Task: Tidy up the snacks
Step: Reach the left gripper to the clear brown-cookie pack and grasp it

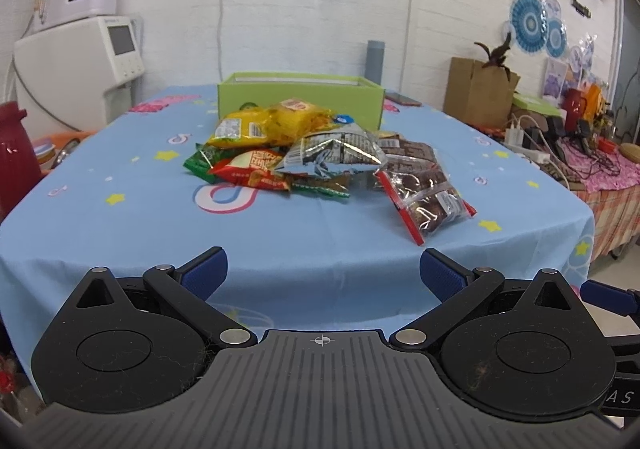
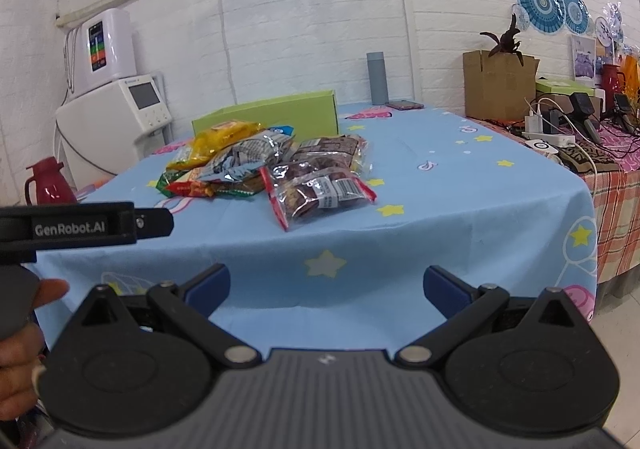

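Left wrist view: left gripper [image 1: 323, 273] spread wide, empty, short of blue star-print tablecloth [image 1: 120, 233]. Crinkly foil and plastic snack packets [image 1: 304, 153] heaped mid-table; open lime-green cardboard box [image 1: 298, 99] just behind, likely destination.

Right wrist view: right gripper [image 2: 326, 285] likewise released, empty, aimed toward clear red-edged packet of brown snacks [image 2: 320, 193], nearest, probably first pick.

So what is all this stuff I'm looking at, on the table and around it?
Green box: one, lime green, open, far side of table behind the snacks.
Snack packets: a heap of several; yellow bag on top, silver bag, red packet, green packet underneath.
Clear bag of brown snacks: one, red-edged, right of heap.
Tablecloth: one, light blue with stars.
Grey bottle: one, far table edge.
Phone: one, dark, beside bottle.
Red jug: one, left of table.
White appliances: two, stacked, left wall.
Cardboard box: one, brown, side table, plant on top.
Left gripper: black, blue pads, open, empty.
Right gripper: same, open, empty.
Hand: one, lower left.
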